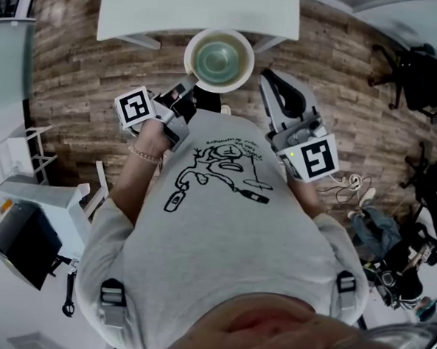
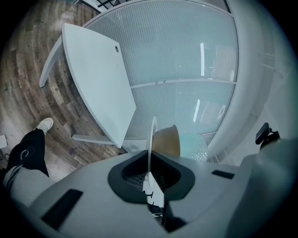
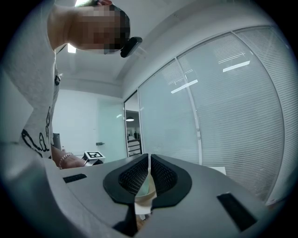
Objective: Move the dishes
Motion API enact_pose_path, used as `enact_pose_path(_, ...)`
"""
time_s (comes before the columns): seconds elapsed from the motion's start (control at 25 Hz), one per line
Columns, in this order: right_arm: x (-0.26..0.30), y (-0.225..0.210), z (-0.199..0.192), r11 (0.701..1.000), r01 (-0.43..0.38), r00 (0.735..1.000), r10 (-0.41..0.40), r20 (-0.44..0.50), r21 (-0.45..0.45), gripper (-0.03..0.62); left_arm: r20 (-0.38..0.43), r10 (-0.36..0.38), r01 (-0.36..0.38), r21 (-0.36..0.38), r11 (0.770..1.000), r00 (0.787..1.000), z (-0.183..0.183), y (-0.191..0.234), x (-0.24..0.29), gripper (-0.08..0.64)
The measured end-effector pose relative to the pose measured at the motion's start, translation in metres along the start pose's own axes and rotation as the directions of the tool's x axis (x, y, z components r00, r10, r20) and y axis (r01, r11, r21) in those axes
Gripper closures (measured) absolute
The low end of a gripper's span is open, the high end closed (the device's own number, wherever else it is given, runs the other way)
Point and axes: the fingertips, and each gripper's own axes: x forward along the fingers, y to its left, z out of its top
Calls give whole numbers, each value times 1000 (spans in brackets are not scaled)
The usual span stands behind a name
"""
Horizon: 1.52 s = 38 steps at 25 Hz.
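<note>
A white plate [image 1: 192, 46] carries a tan bowl [image 1: 219, 59] with a greenish inside, and is held out in front of my chest over the wooden floor. My left gripper [image 1: 188, 84] is shut on the plate's near left rim. In the left gripper view the plate [image 2: 152, 135] runs edge-on out from between the pads of the left gripper [image 2: 149, 175], with the bowl [image 2: 168, 141] against one face. My right gripper [image 1: 265, 75] is just right of the plate, jaws together. In the right gripper view the right gripper [image 3: 149, 168] shows only a thin pale slit between its pads.
A white table [image 1: 199, 10] stands just beyond the dishes, also in the left gripper view as the table [image 2: 98, 79] in front of a glass wall with blinds [image 2: 186, 69]. Black chairs [image 1: 417, 71] and bags [image 1: 381, 232] sit at the right, white shelving [image 1: 33, 192] at the left.
</note>
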Motion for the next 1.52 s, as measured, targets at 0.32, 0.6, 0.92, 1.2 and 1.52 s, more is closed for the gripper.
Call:
enact_pose_path(0.32,40,-17,2,1000,8,1000,-8,3,-2,554,-1,0,0,1,1000,1000,44,2,12,548)
enact_pose_path(0.6,81,-38,6,1000,16,1000,-16,-1,-2,554,-12,-2,2,-6,1000,1000,85,0,29,548)
enact_pose_path(0.92,135,-59,13,1000,16,1000,-16,2,2,554,-24,-5,5,-11,1000,1000,138,-6,46,548)
enact_pose_path(1.2,178,-84,21,1000,21,1000,-21,6,4,554,-36,3,-4,-21,1000,999,180,-4,67,548)
enact_pose_path(1.52,216,-106,28,1000,22,1000,-22,15,-14,553,-51,-16,16,-16,1000,999,220,-13,90,548)
